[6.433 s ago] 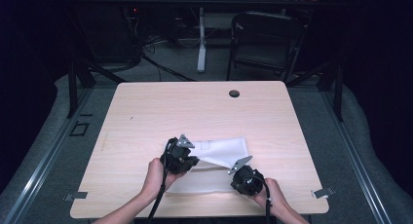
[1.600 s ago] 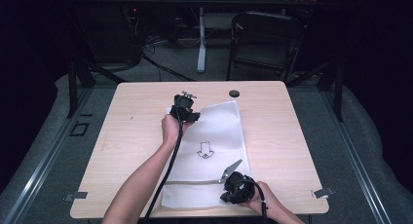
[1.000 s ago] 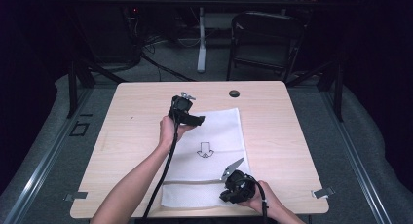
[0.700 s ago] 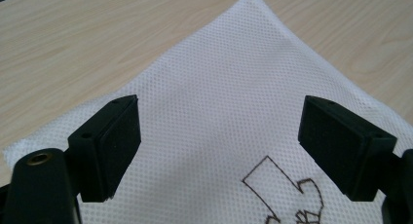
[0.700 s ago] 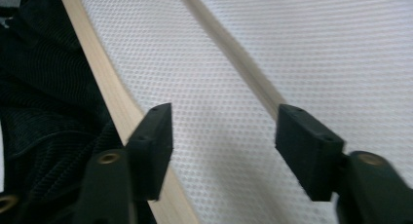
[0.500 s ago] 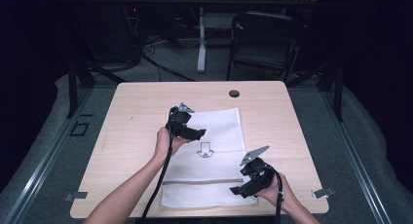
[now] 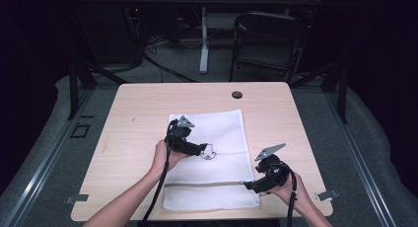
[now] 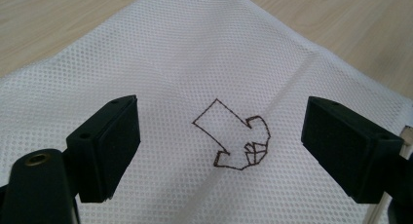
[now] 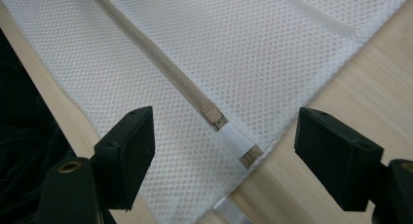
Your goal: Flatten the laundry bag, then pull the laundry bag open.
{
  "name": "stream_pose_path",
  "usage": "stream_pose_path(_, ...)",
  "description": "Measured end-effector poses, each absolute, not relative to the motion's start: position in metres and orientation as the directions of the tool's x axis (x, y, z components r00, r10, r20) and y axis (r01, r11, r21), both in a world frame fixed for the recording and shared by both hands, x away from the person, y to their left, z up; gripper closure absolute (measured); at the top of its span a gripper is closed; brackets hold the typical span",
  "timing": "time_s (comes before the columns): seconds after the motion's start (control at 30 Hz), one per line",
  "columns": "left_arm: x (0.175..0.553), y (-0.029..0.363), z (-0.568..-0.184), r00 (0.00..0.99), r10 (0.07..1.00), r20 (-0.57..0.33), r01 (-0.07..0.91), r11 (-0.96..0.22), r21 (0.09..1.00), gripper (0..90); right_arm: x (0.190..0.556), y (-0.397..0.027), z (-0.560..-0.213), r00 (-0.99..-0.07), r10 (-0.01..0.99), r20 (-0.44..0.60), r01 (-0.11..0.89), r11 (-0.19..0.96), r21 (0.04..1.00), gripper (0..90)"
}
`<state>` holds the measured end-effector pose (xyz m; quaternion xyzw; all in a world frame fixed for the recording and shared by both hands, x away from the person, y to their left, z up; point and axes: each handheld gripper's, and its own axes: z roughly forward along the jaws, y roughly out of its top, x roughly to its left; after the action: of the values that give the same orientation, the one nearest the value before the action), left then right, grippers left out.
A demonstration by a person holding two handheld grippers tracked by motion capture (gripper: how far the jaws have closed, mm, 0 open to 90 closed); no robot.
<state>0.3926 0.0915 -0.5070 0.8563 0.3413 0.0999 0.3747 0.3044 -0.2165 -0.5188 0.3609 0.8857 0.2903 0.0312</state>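
- Mesh bag (image 7: 212,158) lies flat, so I can work its zipper (image 9: 165,70).
- Left gripper (image 8: 219,146) hovers jaws-apart over the arrow mark (image 8: 234,136).
- Right gripper (image 9: 221,156), apart too, frames the zipper pull (image 9: 213,114), I judge for grabbing.

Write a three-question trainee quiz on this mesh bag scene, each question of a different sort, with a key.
1. True or false: the left tool is shut on the mesh bag.
2. Multiple choice: the right tool hangs over which part of the bag? A) the arrow mark B) the zipper pull C) a far corner
3. Fill in: the dark outline stitched on the bag, below the left tool, has the shape of an ____.

Key:
1. False; its jaws stand wide apart above the bag.
2. B; the zipper pull lies between the open jaws, near the bag's edge.
3. Arrow.
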Motion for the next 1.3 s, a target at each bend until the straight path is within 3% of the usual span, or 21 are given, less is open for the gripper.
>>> stream_pose_path(0.3, 0.377, 0.086, -0.513, 0.776, 0.626, -0.075, 0.485, -0.517, 0.705, 15.2, 0.305, -0.224, -0.520, -0.710, 0.689, 0.146, 0.640, 0.546, 0.540, 30.6)
stream_pose_path(0.83, 0.354, 0.057, -0.516, 0.863, 0.498, -0.090, 0.404, -0.570, 0.715, 15.0, 0.305, -0.220, -0.527, -0.718, 0.685, 0.125, 0.634, 0.570, 0.522, 80.9)
stream_pose_path(1.1, 0.349, 0.043, -0.521, 0.884, 0.459, -0.088, 0.379, -0.594, 0.709, 16.0, 0.306, -0.216, -0.534, -0.725, 0.677, 0.128, 0.637, 0.587, 0.500, 89.8)
stream_pose_path(1.3, 0.346, 0.033, -0.526, 0.900, 0.428, -0.085, 0.359, -0.616, 0.701, 17.3, 0.310, -0.214, -0.540, -0.731, 0.670, 0.126, 0.638, 0.606, 0.475, 90.0)
